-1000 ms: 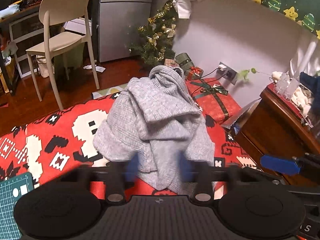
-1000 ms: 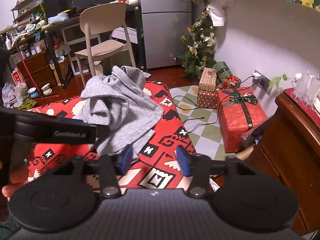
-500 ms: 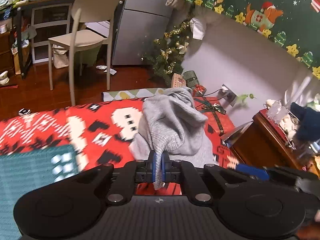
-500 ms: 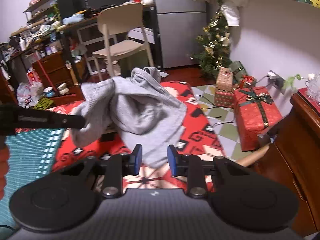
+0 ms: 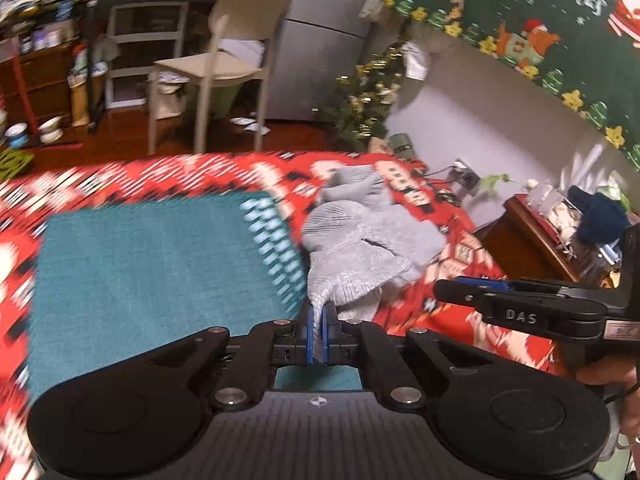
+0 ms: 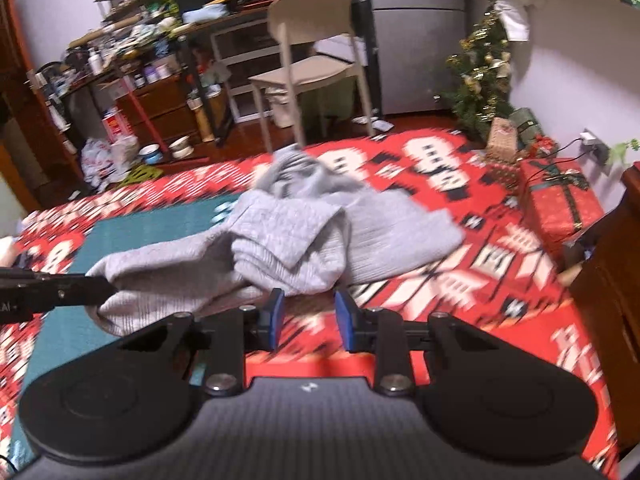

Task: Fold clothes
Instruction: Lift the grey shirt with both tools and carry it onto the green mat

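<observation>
A: Left gripper [image 5: 317,334] pinches a corner of the crumpled grey knitted sweater [image 5: 356,248]; sweater lies beside the teal cutting mat [image 5: 152,268].

B: Right view adds: right gripper [image 6: 307,322] stands parted, empty, nearer than the sweater; mat left.

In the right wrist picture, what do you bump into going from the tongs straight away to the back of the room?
Right tongs → grey sweater → red patterned blanket → beige chair → cluttered desk.
</observation>
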The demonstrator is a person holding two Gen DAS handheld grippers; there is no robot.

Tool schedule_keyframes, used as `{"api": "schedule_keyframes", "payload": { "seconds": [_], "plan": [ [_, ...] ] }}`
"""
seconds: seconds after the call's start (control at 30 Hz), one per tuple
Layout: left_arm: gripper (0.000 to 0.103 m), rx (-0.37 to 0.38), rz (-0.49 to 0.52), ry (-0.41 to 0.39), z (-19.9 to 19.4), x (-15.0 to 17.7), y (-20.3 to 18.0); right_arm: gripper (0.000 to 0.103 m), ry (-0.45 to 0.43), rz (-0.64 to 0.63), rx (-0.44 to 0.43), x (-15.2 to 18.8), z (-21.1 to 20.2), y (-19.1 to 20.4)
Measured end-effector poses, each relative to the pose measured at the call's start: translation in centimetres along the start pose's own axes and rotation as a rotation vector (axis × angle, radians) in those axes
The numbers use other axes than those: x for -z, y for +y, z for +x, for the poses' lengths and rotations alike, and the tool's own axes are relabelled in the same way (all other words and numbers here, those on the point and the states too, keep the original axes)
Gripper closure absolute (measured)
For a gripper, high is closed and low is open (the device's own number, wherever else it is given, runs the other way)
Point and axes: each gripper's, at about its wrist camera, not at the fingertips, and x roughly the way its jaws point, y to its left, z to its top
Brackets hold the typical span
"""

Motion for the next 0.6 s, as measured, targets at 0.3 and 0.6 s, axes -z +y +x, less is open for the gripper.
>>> {"api": "schedule_keyframes", "payload": {
  "seconds": [0.3,0.6],
  "plan": [
    [0.099,-0.022,-0.159,-0.031,-6.5,5.4,5.4,0.072,0.050,-0.018,-0.049,4.8,-3.3,6.0],
    [0.099,-0.125,-0.235,-0.024,-12.6,10.7,10.5,0.073,0.110,-0.197,-0.149,8.3,-5.2,11.7]
  ]
}}
